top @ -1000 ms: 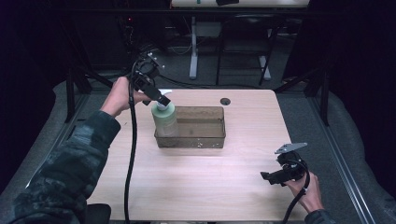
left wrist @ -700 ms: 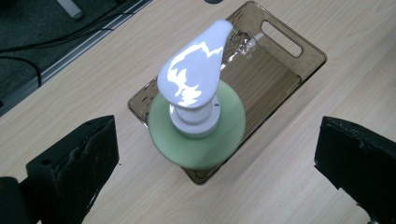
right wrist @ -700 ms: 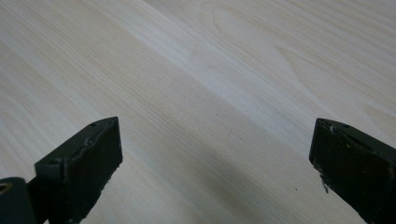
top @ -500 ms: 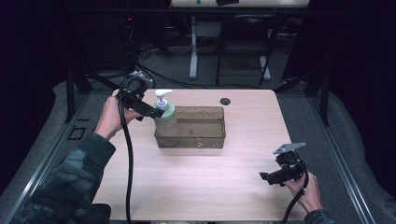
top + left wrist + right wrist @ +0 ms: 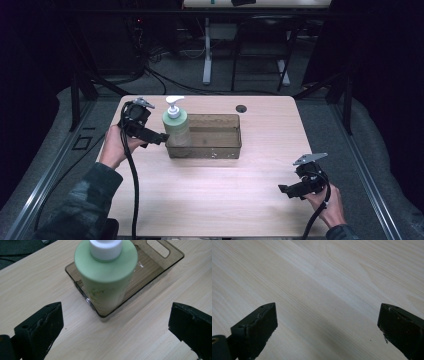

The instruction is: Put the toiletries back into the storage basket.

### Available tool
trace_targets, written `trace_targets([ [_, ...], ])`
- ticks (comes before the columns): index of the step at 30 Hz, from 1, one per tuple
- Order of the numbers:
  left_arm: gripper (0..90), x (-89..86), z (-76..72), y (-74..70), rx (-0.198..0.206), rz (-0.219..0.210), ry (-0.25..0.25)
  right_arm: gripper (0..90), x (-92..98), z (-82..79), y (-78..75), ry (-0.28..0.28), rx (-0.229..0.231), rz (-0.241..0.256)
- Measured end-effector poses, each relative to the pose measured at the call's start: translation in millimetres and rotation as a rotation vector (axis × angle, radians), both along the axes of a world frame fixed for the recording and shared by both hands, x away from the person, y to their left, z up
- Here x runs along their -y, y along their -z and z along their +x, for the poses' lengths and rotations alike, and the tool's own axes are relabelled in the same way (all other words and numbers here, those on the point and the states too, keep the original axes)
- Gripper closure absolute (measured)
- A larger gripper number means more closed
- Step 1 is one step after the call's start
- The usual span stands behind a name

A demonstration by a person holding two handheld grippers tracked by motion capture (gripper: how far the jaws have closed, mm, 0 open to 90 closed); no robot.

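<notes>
two grippers work a wooden table, and the left gripper, jaws spread wide and holding nothing, sits just beside a green pump bottle that stands upright in the left end of a clear smoky bin. seen along its own jaws, the bottle lies straight ahead between them, long axis vertical. the right gripper, also wide and empty, is well apart, so the left looks nearer for any grasp

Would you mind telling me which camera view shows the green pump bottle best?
The high view: the whole green pump bottle shows there, white pump included, standing upright in the clear bin's left end. The left gripper view shows it closer, with the pump top cut off.
</notes>
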State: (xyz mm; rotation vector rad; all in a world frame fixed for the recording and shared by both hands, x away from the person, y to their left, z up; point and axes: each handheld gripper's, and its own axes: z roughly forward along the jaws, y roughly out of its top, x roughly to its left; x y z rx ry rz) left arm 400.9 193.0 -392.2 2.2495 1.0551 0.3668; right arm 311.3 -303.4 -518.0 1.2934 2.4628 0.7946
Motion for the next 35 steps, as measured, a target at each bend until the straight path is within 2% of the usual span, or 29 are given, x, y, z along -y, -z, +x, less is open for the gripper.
trace_targets([
  [7,0.0,-9.2,-14.0,20.9,0.002,-0.012,-0.034,2.1,1.0,0.2,-0.4,0.001,0.004,-0.008],
  [10,0.0,-14.3,-21.6,35.9,-0.002,-0.04,-0.065,2.1,1.3,0.4,-0.6,0.005,0.005,-0.011],
  [13,0.0,-15.0,-26.3,51.2,-0.014,-0.019,-0.073,2.1,1.1,-0.2,-1.3,0.004,0.006,-0.006],
  [16,0.0,-16.5,-29.7,63.0,-0.028,-0.023,-0.088,2.1,1.0,0.2,0.4,0.002,0.0,-0.011],
  [18,0.0,-16.0,-29.9,70.0,-0.031,0.011,-0.095,2.2,1.2,0.6,1.1,0.0,-0.002,-0.01],
  [20,0.0,-18.3,-30.3,77.5,-0.03,-0.014,-0.117,2.2,1.0,1.1,1.8,0.003,-0.003,-0.009],
  [21,0.0,-18.0,-30.6,81.8,-0.039,-0.007,-0.122,2.2,1.0,1.3,2.2,0.002,-0.005,-0.008],
  [23,0.0,-15.2,-30.4,90.5,-0.041,0.039,-0.114,2.2,1.2,1.3,2.6,0.002,-0.007,-0.007],
  [25,0.0,-14.3,-28.8,99.6,-0.066,0.043,-0.111,2.2,1.9,1.6,2.5,0.006,-0.01,0.0],
  [27,0.0,-13.9,-28.8,105.0,-0.074,0.077,-0.105,2.1,3.2,2.5,3.3,0.004,-0.009,-0.005],
  [31,0.0,-17.9,-28.1,111.3,-0.094,0.046,-0.105,1.9,2.2,3.5,4.7,0.005,-0.012,-0.008],
  [35,0.0,-21.5,-24.4,117.1,-0.113,0.047,-0.113,1.6,2.0,3.0,5.3,-0.001,-0.005,-0.029],
])
